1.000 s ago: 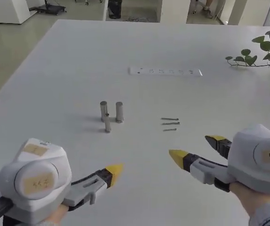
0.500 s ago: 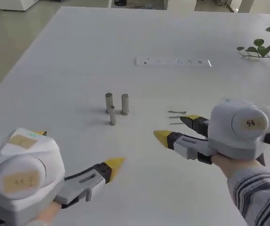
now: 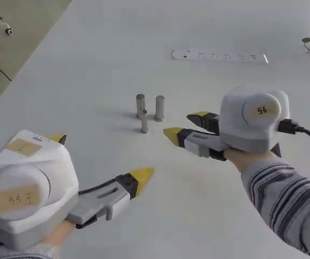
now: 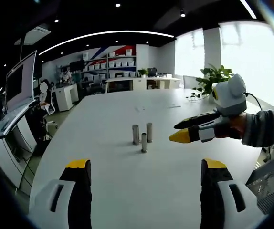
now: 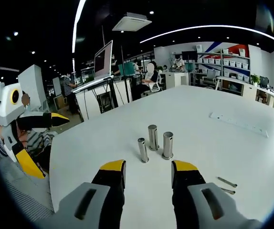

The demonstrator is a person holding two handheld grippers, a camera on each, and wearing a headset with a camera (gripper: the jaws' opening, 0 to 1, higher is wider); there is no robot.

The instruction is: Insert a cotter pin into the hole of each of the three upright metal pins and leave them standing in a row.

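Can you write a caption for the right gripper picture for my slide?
Open right hand-held gripper faces three upright metal pins on a white table.

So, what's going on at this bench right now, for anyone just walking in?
A person holds a two-jaw gripper in each hand over a white table. Three metal pins stand upright in a tight cluster, and none appears to have a cotter pin through it yet. The right gripper, open and empty, hangs just right of them, near the cotter pins lying loose on the table. The left gripper is open too, held nearer the person.
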